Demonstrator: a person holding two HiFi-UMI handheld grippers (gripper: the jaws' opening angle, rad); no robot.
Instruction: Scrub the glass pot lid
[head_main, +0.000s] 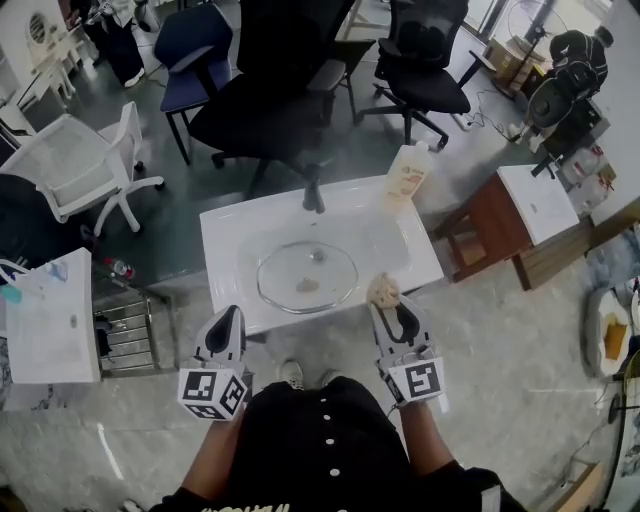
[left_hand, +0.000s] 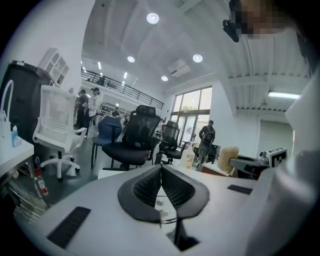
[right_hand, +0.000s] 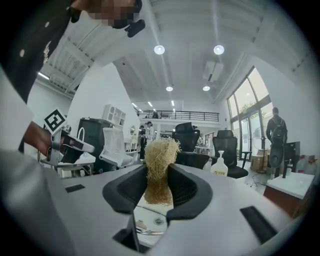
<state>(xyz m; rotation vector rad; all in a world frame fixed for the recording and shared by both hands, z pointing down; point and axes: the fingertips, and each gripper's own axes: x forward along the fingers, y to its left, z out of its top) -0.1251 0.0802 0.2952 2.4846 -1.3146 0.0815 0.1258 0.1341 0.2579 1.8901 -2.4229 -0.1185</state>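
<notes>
Both level — left hand-held gripper (head_main: 228, 318) pressed together (empty), right hand-held gripper (head_main: 392, 308) pinching fibrous scrubber (head_main: 383, 291).

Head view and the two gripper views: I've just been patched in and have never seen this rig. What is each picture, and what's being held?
No robot arm here: a person holds a two-jaw gripper in each hand. The head view looks down from the person's head; each gripper view rides on its gripper, looking along the jaws. The glass pot lid lies in a white sink, a soap bottle at its far corner. The left gripper is shut and empty. The right gripper is shut on a straw-coloured fibre scrubber, clear of the lid.
</notes>
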